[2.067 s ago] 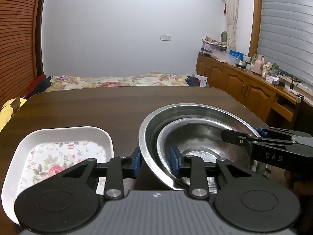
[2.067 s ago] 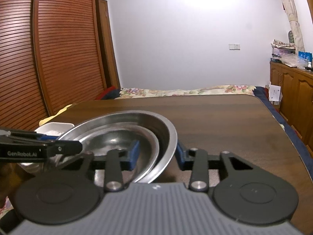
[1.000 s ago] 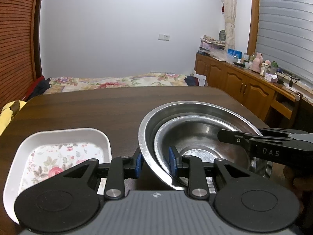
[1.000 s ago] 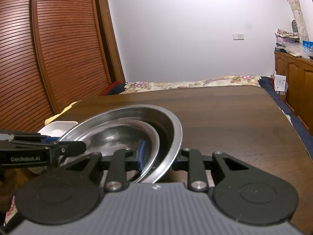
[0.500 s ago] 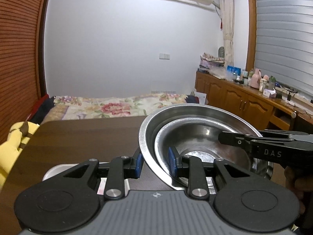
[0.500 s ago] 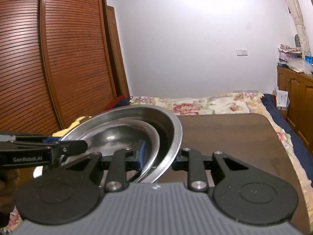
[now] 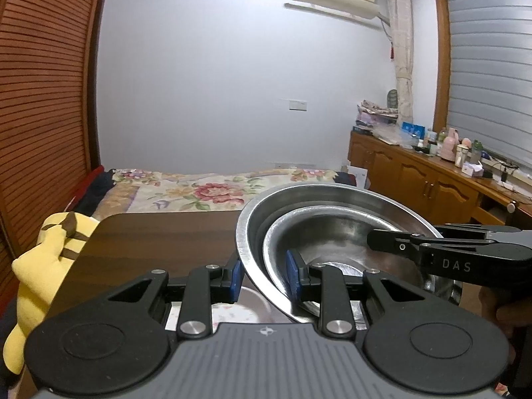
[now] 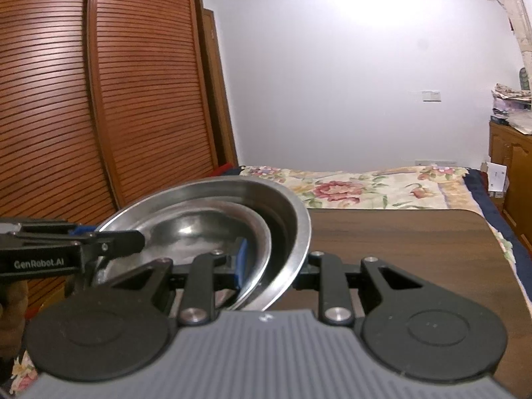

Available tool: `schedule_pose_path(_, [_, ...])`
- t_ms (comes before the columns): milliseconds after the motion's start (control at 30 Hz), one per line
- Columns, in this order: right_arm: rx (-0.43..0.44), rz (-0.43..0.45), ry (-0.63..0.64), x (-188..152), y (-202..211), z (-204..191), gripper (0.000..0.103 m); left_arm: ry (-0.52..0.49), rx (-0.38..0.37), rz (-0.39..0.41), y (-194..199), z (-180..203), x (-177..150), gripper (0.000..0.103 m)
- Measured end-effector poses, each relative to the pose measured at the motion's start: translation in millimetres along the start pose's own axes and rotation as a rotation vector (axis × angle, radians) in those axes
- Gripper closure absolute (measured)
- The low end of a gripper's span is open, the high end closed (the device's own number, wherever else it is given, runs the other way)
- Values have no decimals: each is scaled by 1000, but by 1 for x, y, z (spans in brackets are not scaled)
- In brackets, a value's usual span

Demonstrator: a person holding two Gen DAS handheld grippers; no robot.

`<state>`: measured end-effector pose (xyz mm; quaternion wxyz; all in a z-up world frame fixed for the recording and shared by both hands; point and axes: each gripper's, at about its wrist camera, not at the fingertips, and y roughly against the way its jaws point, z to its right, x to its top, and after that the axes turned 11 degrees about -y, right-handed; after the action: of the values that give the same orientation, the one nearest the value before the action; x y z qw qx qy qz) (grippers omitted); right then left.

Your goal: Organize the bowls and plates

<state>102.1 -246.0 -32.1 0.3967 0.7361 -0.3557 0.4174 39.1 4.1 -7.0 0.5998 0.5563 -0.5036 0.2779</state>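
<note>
Two nested steel bowls hang in the air between my grippers, clear of the table. The large bowl (image 7: 332, 188) (image 8: 232, 184) holds the small bowl (image 7: 335, 232) (image 8: 196, 226) inside it. My left gripper (image 7: 264, 281) is shut on both rims at the bowls' left side, one blue pad outside and one inside. My right gripper (image 8: 274, 266) is shut on the opposite side; its outer pad is hidden behind the large bowl. Each gripper shows in the other's view: the right gripper (image 7: 370, 242) and the left gripper (image 8: 141, 242). A white floral dish (image 7: 246, 312) peeks out below the left gripper's fingers.
The dark wooden table (image 7: 149, 239) (image 8: 399, 249) lies below the bowls. A yellow plush toy (image 7: 43, 259) sits off its left edge. Beyond are a floral bed (image 7: 206, 193), a wooden cabinet (image 7: 432, 186) on the right and slatted wardrobe doors (image 8: 116, 99) on the left.
Both grippers have risen together with the nested bowls in their grip. The table has dropped in both views, and the floral dish is now mostly hidden under the left gripper.
</note>
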Motion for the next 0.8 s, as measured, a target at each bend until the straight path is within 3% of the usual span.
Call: schedule_pose_path(800, [61, -109, 76, -11, -30, -54, 75, 91, 57, -29, 19, -55, -24, 75])
